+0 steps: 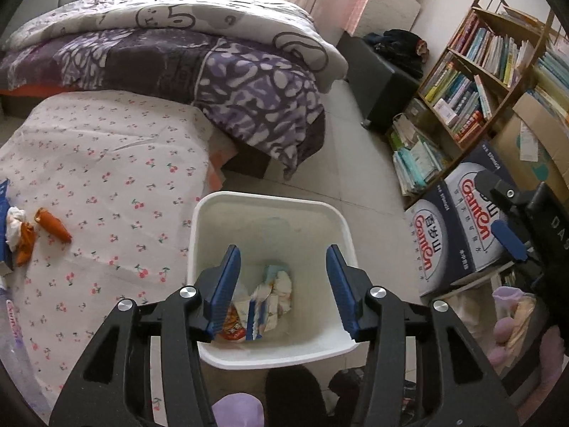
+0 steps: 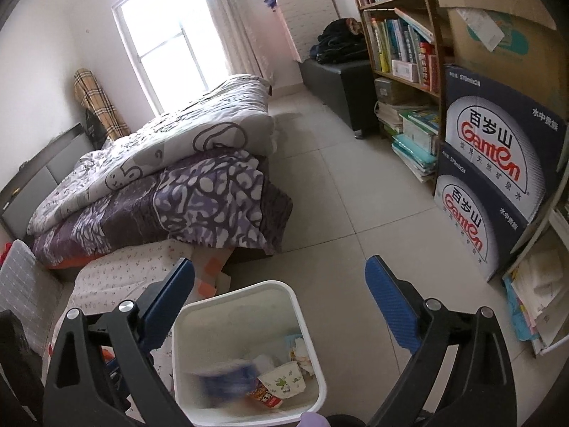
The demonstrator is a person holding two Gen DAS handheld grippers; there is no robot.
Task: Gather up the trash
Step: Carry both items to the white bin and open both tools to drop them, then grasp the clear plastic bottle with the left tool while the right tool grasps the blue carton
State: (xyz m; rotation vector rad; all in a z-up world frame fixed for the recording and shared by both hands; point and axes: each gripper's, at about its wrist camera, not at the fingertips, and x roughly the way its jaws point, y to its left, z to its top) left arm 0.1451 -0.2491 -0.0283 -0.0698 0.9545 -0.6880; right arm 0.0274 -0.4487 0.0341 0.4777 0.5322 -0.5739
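Observation:
A white trash bin (image 1: pixel 341 227) stands on the floor beside a cherry-print cloth surface (image 1: pixel 106 163). It holds crumpled tissue (image 1: pixel 282 284), wrappers and a blue item. My left gripper (image 1: pixel 282 277) is open and empty right above the bin. My right gripper (image 2: pixel 281 302) is open and empty above the same bin (image 2: pixel 302 323); a blurred blue object (image 2: pixel 227 380) is inside, next to a paper cup (image 2: pixel 284 379). Orange wrappers (image 1: pixel 53 226) and white tissue (image 1: pixel 16 224) lie on the cloth at the far left. The right gripper also shows in the left wrist view (image 1: pixel 512 224).
A bed with purple and white quilts (image 1: pixel 177 60) is behind. A bookshelf (image 1: pixel 476 78) and stacked Ganten boxes (image 2: pixel 498 178) line the right wall. A dark ottoman (image 2: pixel 338 82) stands at the back. Tiled floor (image 2: pixel 355 192) lies between bed and shelves.

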